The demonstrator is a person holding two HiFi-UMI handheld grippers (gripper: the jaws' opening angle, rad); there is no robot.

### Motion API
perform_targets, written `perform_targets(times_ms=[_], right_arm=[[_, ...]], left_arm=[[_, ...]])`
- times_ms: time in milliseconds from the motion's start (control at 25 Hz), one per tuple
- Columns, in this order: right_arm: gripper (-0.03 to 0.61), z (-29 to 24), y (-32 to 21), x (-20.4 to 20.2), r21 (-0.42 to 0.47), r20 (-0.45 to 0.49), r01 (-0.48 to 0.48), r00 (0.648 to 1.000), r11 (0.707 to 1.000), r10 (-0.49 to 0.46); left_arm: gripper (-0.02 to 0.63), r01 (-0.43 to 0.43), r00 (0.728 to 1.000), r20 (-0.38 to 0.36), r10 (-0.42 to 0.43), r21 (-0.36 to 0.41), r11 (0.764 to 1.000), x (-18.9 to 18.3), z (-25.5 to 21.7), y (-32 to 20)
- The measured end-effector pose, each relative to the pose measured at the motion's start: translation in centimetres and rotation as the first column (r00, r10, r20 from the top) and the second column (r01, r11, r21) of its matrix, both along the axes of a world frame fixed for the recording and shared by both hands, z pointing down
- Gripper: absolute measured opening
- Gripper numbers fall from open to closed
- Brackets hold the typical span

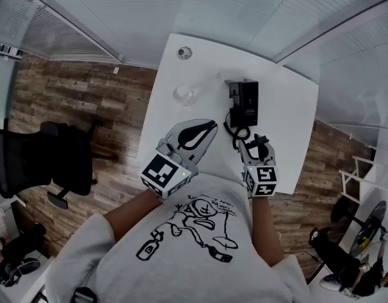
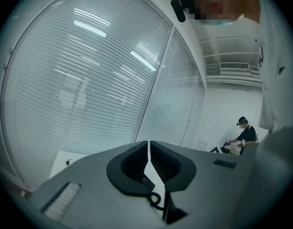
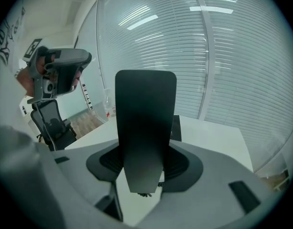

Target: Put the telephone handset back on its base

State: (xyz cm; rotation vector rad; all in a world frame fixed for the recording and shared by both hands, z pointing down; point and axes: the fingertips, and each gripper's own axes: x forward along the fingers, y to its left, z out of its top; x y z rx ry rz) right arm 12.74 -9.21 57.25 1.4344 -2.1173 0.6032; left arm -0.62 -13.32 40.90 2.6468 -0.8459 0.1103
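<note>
Right gripper (image 3: 145,167) holds the handset (image 3: 145,113) near its base (image 1: 245,100)

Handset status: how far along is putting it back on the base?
Done: the right gripper has the handset clamped in its jaws. In hand: it is held upright over the table, short of the base. Left: seat it on the base and release. The left gripper is shut and empty.

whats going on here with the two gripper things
A person at a white table holds a gripper in each hand. The right gripper is shut on the black telephone handset, held just short of the phone base further back on the table. The left gripper is shut and empty beside it. The handset is not yet on the base.
</note>
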Motion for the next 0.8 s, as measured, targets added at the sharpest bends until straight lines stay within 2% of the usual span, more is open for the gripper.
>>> perform_targets(times_ms=[240,800], right_arm=[[0.202,1.7,-2.0,0.0,0.018,-0.008,0.011,1.0,1.0,-0.011],[0.202,5.5,-6.5,-0.3,0.04,0.036,0.041,0.998,0.998,-0.043]], left_arm=[[0.017,0.012,1.0,0.008,-0.012,-0.007,1.0,-0.5,0.6,-0.2],[0.017,0.04,0.999,0.023,-0.039,-0.03,0.999,-1.3,1.6,-0.4]])
